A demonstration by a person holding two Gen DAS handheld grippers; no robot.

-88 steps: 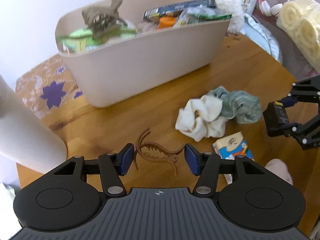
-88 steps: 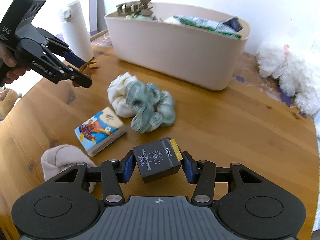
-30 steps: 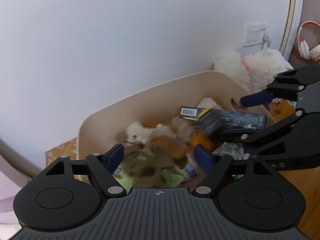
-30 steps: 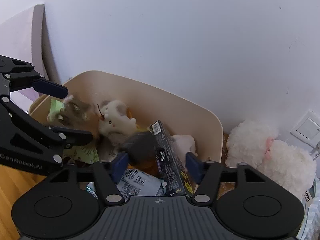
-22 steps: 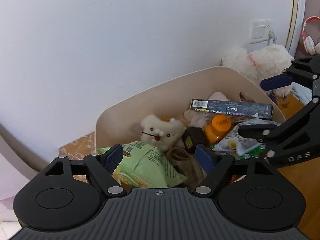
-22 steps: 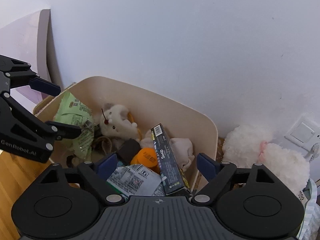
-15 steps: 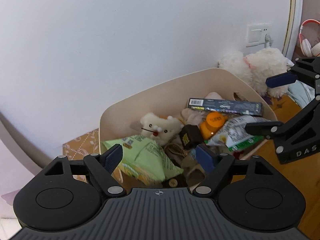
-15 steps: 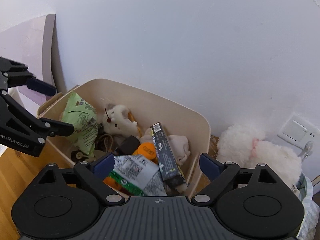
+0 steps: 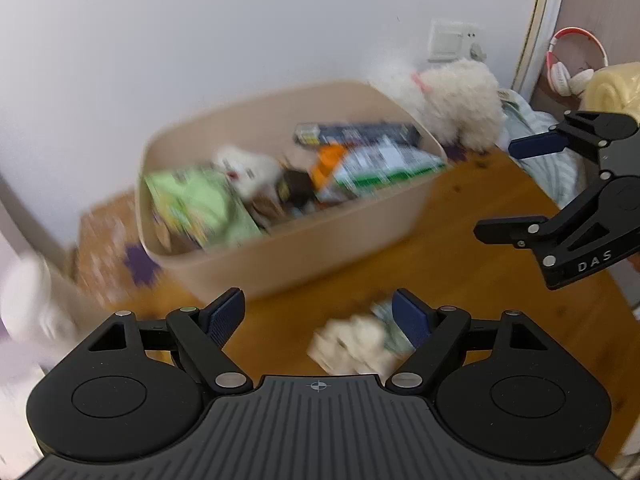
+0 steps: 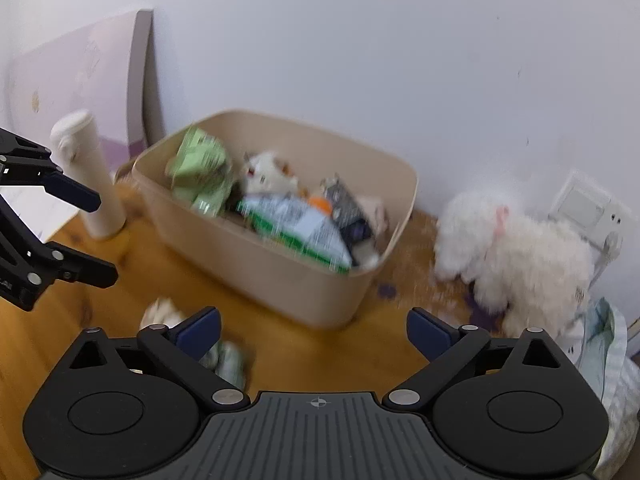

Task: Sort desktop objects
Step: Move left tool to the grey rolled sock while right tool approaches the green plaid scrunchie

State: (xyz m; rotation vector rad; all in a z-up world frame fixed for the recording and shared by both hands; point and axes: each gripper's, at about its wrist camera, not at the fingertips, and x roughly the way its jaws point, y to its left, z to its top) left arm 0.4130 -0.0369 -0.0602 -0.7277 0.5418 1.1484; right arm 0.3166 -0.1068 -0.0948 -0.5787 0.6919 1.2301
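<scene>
Both claws gape empty, the right claw [image 10: 314, 330] opening; beige bin [image 10: 280, 276] holds snacks.

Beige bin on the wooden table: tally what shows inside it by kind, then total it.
Contents of the beige plastic bin, as far as the motion blur allows:
Snack bags (light green crinkly bag, white-and-green bag): 2
Small white plush toy: 1
Long dark box: 1
Orange round item: 1
Total: 5

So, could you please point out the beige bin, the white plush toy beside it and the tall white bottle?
beige bin [image 10: 320, 292]: right wrist view, front wall.
white plush toy [image 10: 520, 256]: right wrist view, middle of its fluffy body.
tall white bottle [image 10: 94, 184]: right wrist view, middle of its side.
</scene>
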